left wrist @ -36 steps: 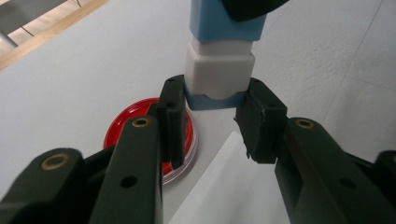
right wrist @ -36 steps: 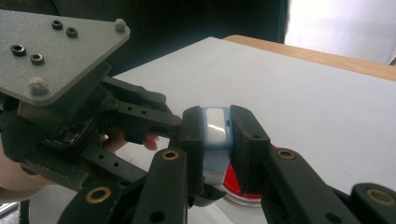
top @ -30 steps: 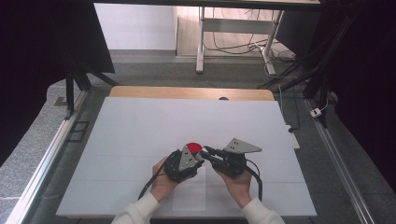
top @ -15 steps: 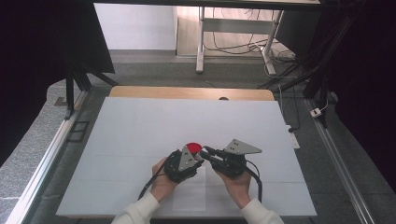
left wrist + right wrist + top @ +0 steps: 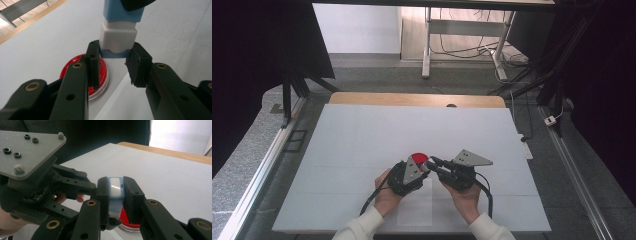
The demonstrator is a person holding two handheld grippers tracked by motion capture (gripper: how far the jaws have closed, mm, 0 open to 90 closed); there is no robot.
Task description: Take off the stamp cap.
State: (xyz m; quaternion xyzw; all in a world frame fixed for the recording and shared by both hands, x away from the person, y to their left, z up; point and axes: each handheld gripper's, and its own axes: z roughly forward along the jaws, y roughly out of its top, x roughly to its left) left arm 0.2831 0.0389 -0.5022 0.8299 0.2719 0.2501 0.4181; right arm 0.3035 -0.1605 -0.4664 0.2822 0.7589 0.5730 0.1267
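You hold one small blue-and-white block (image 5: 119, 30) between both tongs, just above the table (image 5: 362, 135), near your side of it.

Left gripper (image 5: 112, 67): jaws narrow, closed on the lower end of the block, where a blue band sits under the white middle part. The left pad seems flat on it; the right pad touches more at the corner, so this grip is maybe not fully square.

Right gripper (image 5: 115, 195): jaws also narrow, clamped on the other end of the same block (image 5: 115, 195), one pad on each side, w/ a white oblong face showing between them. In the high view the two tongs (image 5: 428, 167) meet tip to tip, left gripper (image 5: 409, 175) and right gripper (image 5: 457, 172) close together.

Just beyond the left jaws, on the table, lies a red round lid or dish (image 5: 86, 75) w/ a clear rim. It is under and a bit behind the block, not touching it as far as I can see. From the right gripper view the red disc (image 5: 128, 220) is directly below the right jaws.

Step in hand, in my judgement: you pull apart or twist open the block, e.g. cap from body, w/ each tong on one half. Approx. the middle of the work: grips are set, no gap visible yet between the parts.

Next move needs: keep both grips firm, pull straight along the block's axis, no bending, and do not knock the red disc.
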